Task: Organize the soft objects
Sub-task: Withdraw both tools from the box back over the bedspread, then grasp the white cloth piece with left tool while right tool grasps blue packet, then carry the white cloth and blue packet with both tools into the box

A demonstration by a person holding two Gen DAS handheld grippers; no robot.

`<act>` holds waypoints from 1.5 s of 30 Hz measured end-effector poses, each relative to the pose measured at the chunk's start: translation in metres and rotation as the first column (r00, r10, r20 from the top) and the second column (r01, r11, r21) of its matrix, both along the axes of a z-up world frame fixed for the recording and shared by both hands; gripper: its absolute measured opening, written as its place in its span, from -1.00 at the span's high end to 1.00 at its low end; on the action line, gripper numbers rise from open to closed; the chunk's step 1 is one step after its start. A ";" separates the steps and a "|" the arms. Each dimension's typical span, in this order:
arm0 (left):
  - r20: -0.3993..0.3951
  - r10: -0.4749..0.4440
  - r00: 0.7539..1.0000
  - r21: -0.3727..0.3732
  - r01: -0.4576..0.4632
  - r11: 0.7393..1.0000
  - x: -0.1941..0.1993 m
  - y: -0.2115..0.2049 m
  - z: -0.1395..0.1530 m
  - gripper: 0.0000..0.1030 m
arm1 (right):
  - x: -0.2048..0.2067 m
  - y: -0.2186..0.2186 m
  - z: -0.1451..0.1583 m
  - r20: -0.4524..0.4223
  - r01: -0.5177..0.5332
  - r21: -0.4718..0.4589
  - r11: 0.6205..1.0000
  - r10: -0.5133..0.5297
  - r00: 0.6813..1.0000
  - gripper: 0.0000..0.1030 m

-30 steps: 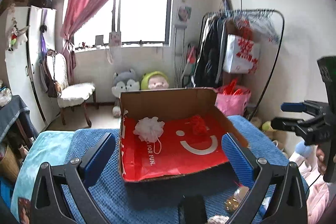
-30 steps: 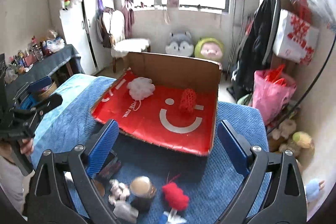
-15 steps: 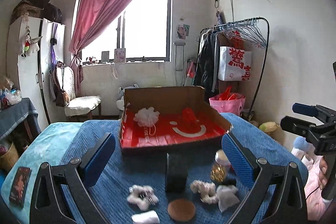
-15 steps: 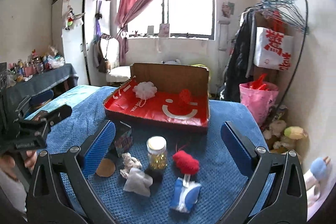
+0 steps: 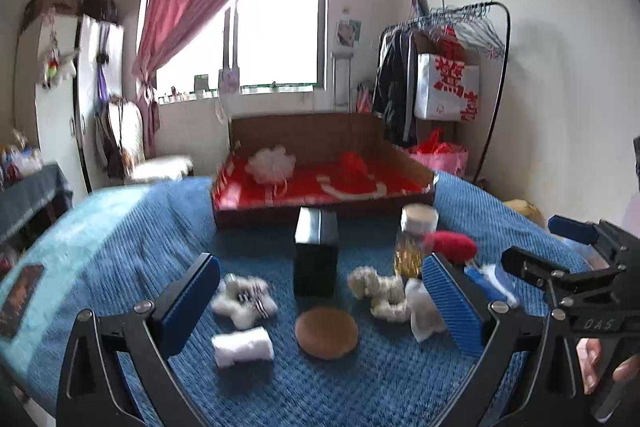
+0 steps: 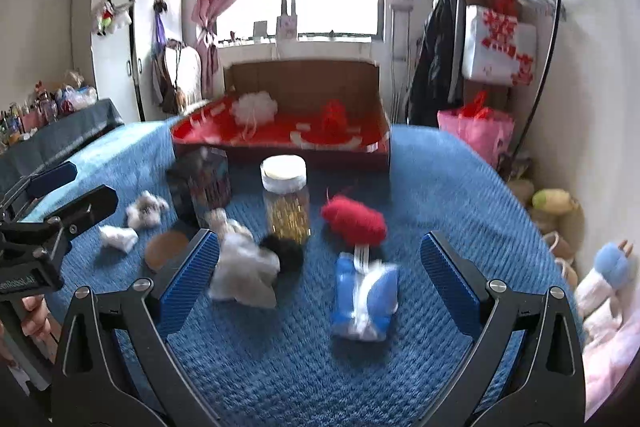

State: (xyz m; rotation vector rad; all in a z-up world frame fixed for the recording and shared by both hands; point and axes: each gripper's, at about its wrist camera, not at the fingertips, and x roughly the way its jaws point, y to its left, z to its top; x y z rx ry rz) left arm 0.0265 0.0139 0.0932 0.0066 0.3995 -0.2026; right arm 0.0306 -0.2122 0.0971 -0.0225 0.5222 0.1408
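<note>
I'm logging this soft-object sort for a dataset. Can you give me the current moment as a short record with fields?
surface: blue blanket
bin: cardboard box with red lining, at the far end
already in bin: white pouf; red mesh item
soft items outside bin: red pompom; blue-white pouch; white cloth; rolled white sock
hard items outside bin: glass jar; dark box; brown disc
left gripper: open, empty
right gripper: open, empty

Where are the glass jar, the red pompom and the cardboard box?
glass jar (image 6: 285, 205), right wrist view, on its glass body.
red pompom (image 6: 356, 222), right wrist view, on its fluffy middle.
cardboard box (image 6: 300, 77), right wrist view, on its back wall.
</note>
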 end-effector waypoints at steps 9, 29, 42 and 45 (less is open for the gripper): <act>-0.147 0.015 0.989 -0.035 -0.020 0.999 0.021 0.011 -0.035 -1.00 | 0.016 -0.010 -0.031 -0.111 0.029 0.018 0.999 -0.027 0.993 -0.99; -0.323 0.052 0.945 0.031 -0.045 0.999 0.053 0.045 -0.065 -0.60 | 0.047 -0.035 -0.066 -0.255 0.076 0.016 0.997 -0.069 0.964 -0.70; -0.363 -0.011 0.932 -0.036 -0.002 0.999 0.051 0.053 -0.071 0.42 | 0.027 -0.013 -0.049 -0.160 -0.019 -0.002 1.000 0.018 0.987 0.50; -0.357 -0.024 0.934 -0.043 0.009 0.999 0.047 0.052 -0.067 0.42 | 0.027 -0.009 -0.046 -0.157 -0.039 0.008 0.999 0.039 0.987 0.50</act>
